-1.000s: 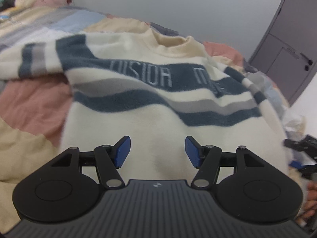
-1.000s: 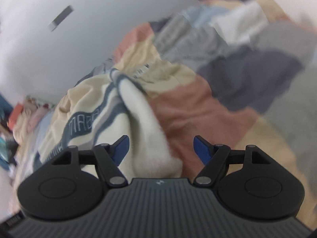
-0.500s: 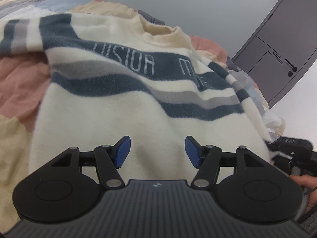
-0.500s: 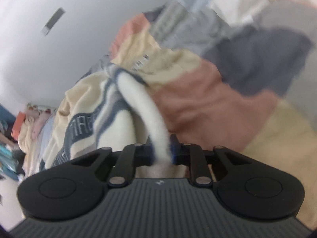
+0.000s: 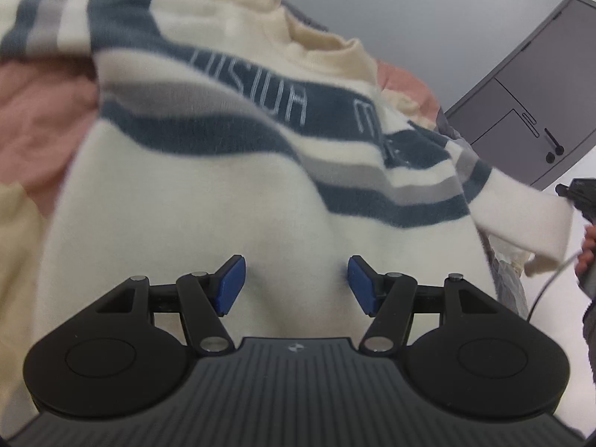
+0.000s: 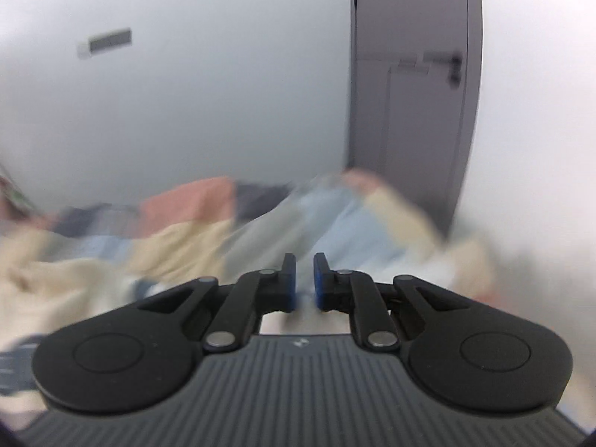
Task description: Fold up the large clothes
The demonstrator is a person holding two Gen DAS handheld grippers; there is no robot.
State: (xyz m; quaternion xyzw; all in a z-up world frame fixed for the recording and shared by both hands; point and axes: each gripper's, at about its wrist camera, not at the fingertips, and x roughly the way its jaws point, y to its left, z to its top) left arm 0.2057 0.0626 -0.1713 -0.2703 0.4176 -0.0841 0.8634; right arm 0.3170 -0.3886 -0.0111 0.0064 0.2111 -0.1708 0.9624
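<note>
Left wrist view: the sweater [image 5: 231,193] lies chest-up on the bed [image 5: 33,119], and the left claw [image 5: 294,285] hovers spread above its hem, probably to pin it. Beside the sweater, the right claw [image 6: 304,279] is pinching the sleeve [image 5: 521,223], lifted clear, likely to fold it inward.
</note>
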